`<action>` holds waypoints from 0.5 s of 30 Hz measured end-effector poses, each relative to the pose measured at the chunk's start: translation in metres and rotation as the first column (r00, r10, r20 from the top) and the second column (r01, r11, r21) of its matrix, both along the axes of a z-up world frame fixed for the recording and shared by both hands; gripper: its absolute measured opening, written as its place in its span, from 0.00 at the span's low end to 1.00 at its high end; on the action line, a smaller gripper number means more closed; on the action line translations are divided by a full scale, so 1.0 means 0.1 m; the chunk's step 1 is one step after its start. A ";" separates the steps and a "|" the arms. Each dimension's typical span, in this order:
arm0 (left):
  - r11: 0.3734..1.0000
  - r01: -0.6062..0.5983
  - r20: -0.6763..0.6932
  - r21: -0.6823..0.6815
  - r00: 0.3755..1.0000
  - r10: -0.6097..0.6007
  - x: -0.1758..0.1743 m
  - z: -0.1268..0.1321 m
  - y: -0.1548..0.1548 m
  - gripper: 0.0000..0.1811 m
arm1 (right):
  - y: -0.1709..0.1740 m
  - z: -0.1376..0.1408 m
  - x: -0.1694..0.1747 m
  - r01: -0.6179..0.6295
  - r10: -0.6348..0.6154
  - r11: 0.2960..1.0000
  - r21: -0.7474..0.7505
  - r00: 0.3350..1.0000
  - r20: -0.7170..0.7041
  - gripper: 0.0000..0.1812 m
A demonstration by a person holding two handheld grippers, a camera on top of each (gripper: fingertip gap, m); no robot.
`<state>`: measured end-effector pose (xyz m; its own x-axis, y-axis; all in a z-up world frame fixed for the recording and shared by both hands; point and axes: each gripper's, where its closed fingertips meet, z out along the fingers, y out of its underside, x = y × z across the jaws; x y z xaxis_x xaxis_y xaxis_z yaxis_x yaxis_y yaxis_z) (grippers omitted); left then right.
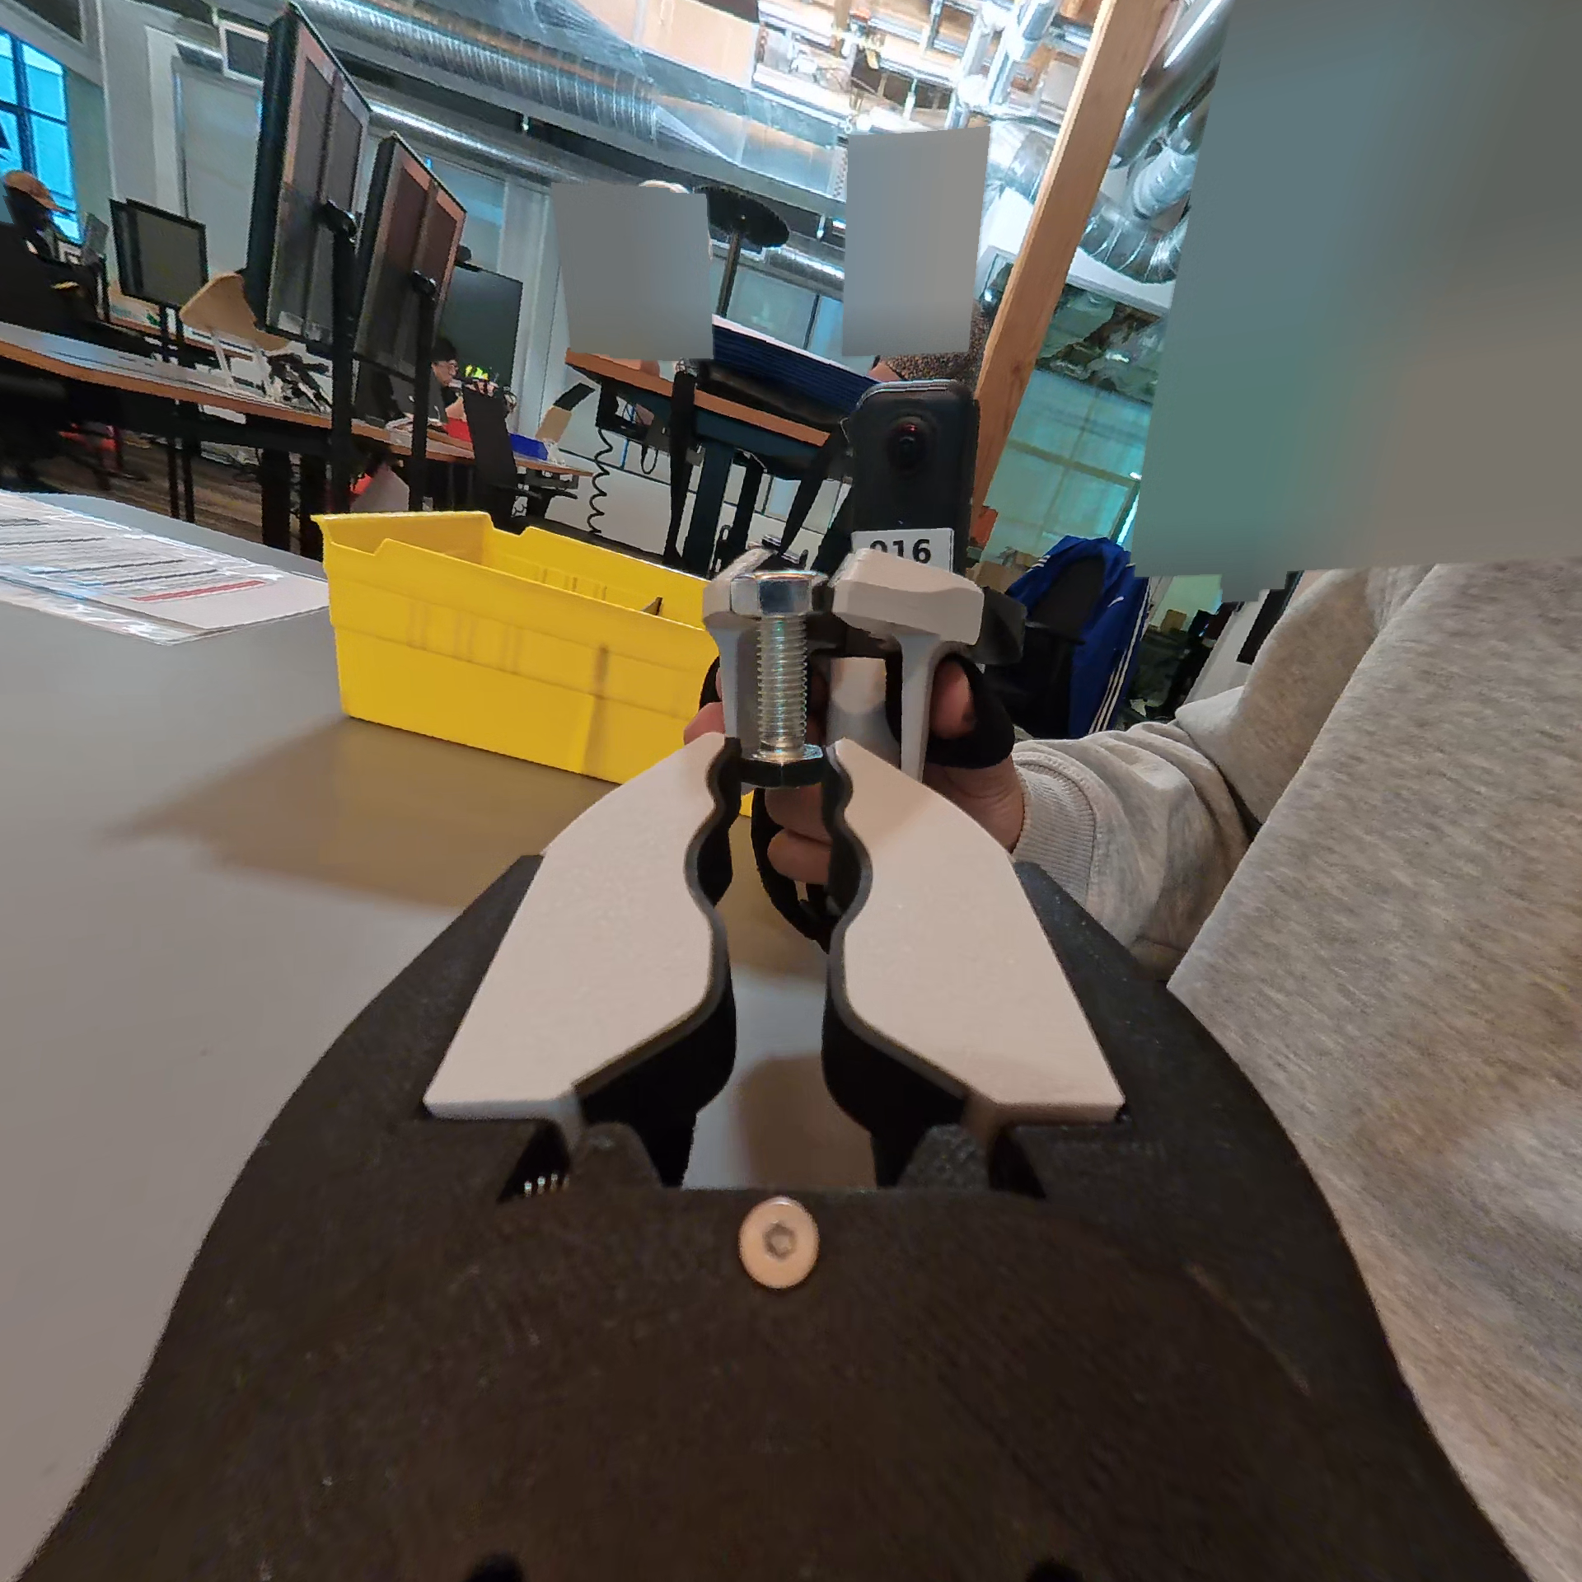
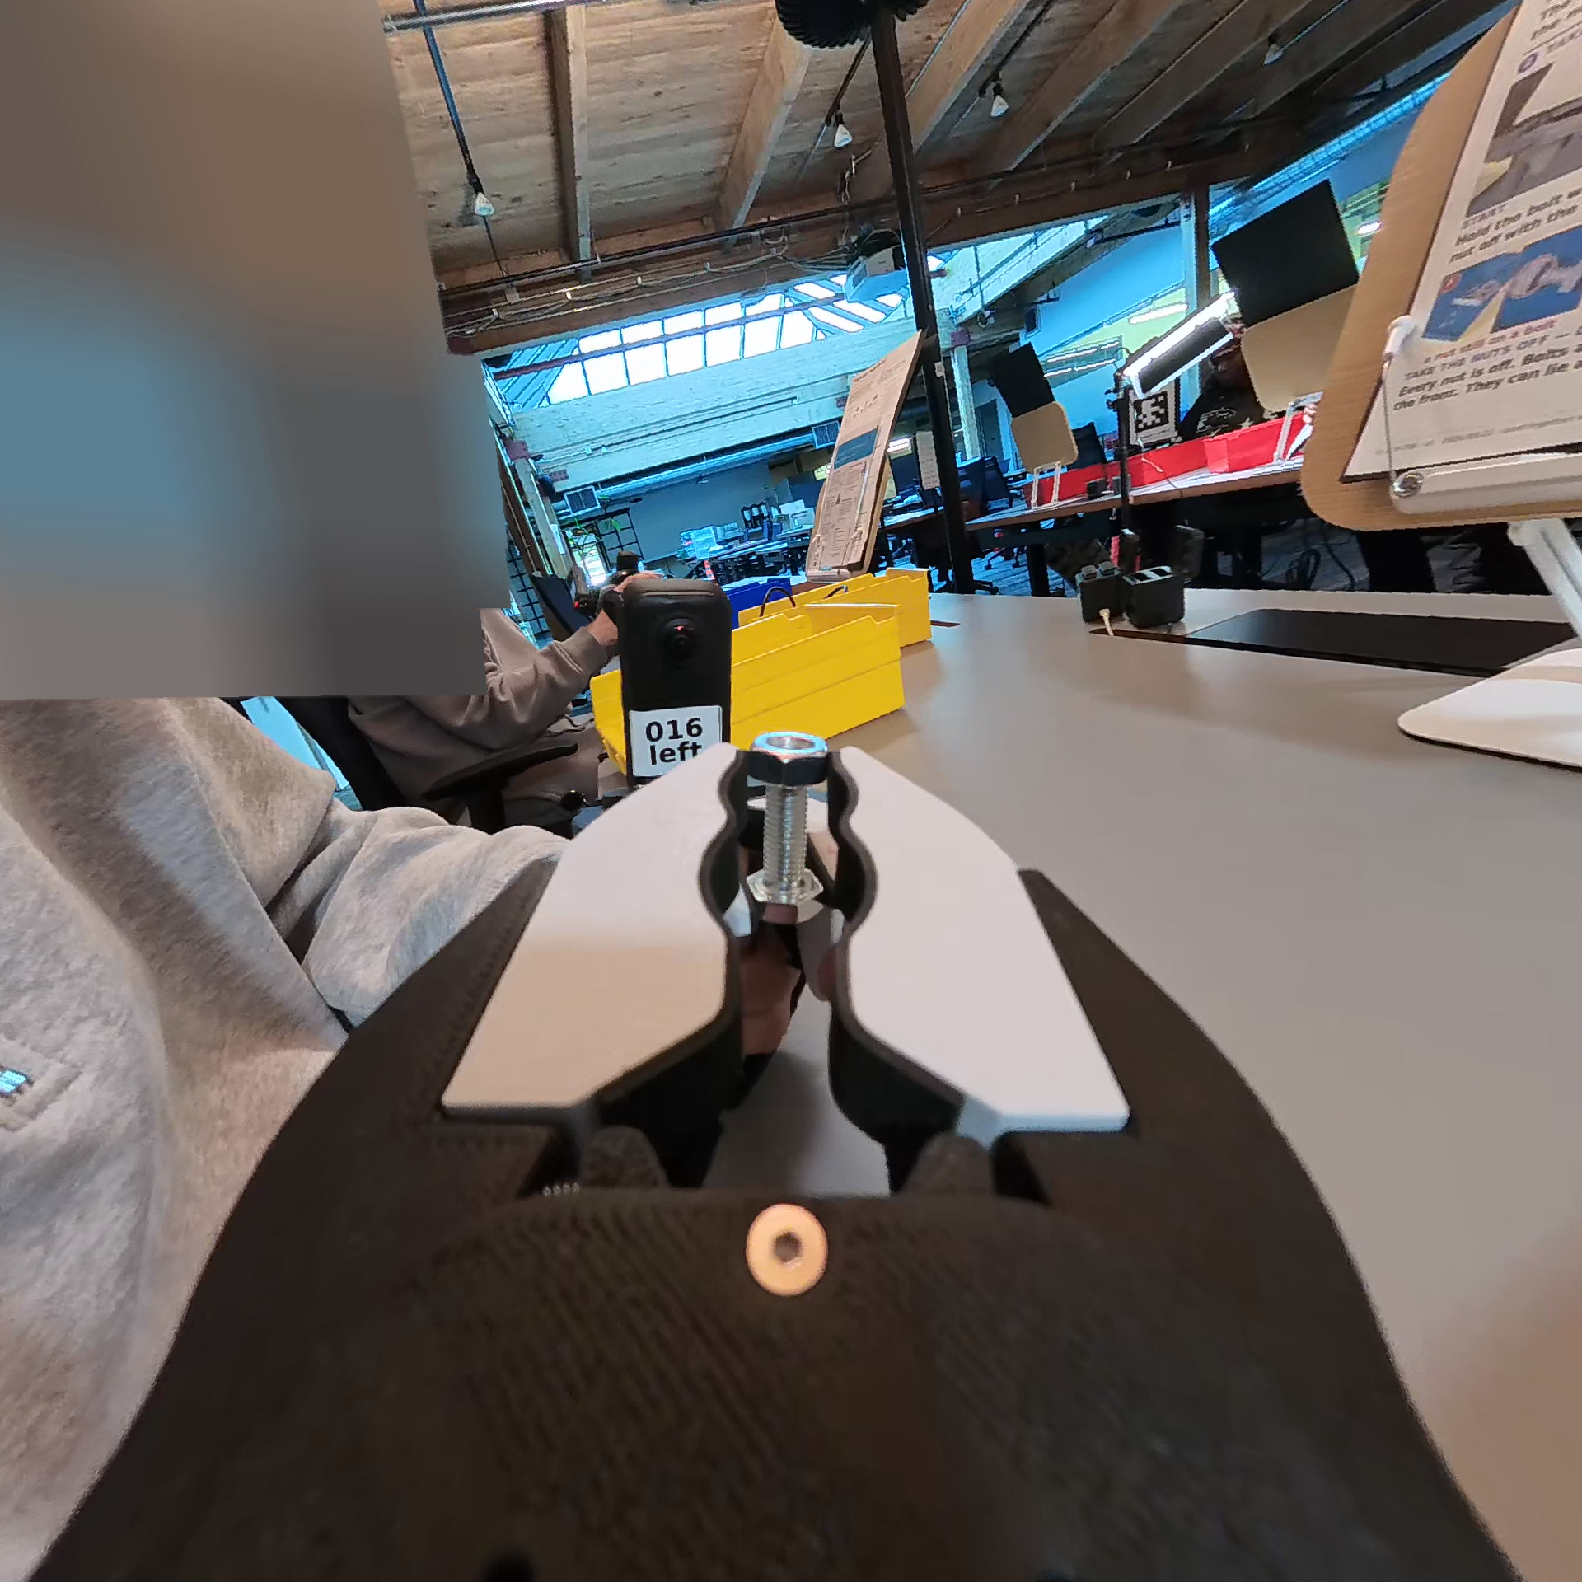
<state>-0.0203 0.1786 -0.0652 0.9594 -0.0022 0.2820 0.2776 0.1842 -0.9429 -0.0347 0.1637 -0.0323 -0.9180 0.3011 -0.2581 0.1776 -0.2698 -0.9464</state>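
A silver bolt [image 1: 777, 676] is held in the air between both grippers, above the grey table [image 1: 214, 899]. My left gripper [image 1: 775, 766] is shut on the hex nut [image 1: 775, 773] at the bolt's lower end. The right gripper [image 1: 805, 599] faces it from above and is shut on the bolt's hex head [image 1: 770, 591]. In the right wrist view, my right gripper [image 2: 788, 762] clamps the hex head [image 2: 788, 758]. The threaded shaft [image 2: 783, 830] runs down to the nut [image 2: 783, 890]. The left gripper's black camera body [image 2: 676, 651] stands behind, its fingers mostly hidden.
A yellow bin [image 1: 514, 633] stands on the table behind the grippers; it also shows in the right wrist view [image 2: 822, 668]. A document stand [image 2: 1455, 342] with a white base [image 2: 1498, 719] and a black mat [image 2: 1370, 638] lie to the right. A grey sleeve [image 1: 1284, 856] is close by. Left and right tips are no more than a few centimetres apart.
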 end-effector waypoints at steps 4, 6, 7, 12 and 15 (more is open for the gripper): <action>0.999 0.036 0.036 0.017 0.999 -0.037 0.03 0.01 0.00 0.10 | 0.00 0.00 0.00 0.001 -0.001 1.000 0.001 1.000 -0.004 0.09; 0.997 0.063 0.055 0.033 0.996 -0.065 0.05 0.03 -0.01 0.10 | 0.00 0.01 0.01 -0.008 0.008 1.000 -0.005 1.000 -0.004 0.09; 0.996 0.076 0.062 0.045 0.995 -0.079 0.06 0.04 -0.01 0.10 | 0.00 0.02 0.02 -0.015 0.015 1.000 -0.010 1.000 -0.005 0.09; 0.981 0.161 0.107 0.104 0.979 -0.172 0.15 0.11 -0.04 0.10 | -0.01 0.07 0.07 -0.051 0.051 0.998 -0.046 0.999 -0.012 0.10; 0.957 0.242 0.164 0.159 0.950 -0.267 0.21 0.16 -0.07 0.10 | -0.01 0.11 0.11 -0.066 0.065 0.996 -0.061 0.998 -0.020 0.09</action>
